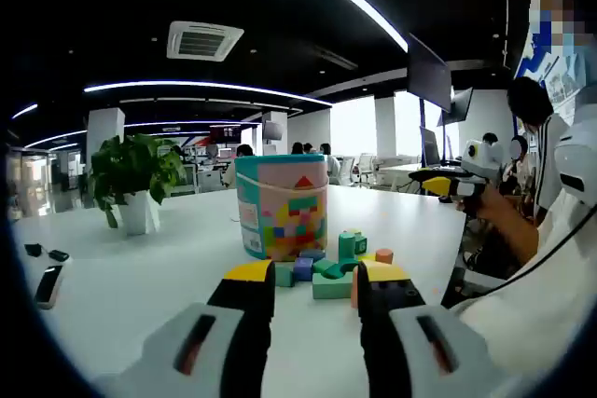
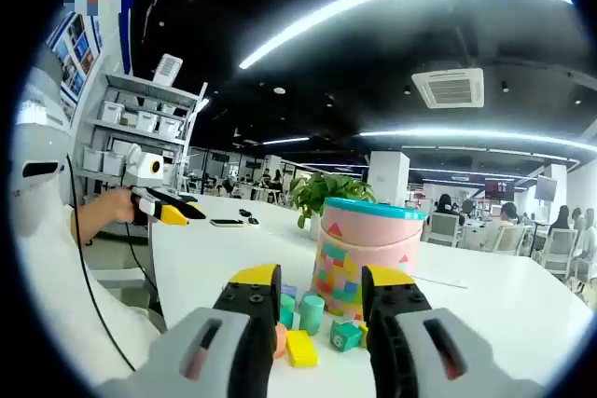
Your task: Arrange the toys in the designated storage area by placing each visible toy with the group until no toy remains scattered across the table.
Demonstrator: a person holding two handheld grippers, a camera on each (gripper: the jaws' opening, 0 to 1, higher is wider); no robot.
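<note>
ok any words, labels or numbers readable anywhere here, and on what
None can be read.
The tub by the blocks has a printed label on its side, too blurred to read.
The wall poster behind the person is too small to read.
The yellow-tipped tongs carry no visible text.

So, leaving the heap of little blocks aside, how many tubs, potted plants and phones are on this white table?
Toy tub: 1
Potted plant: 1
Phone: 1
Total: 3
</note>
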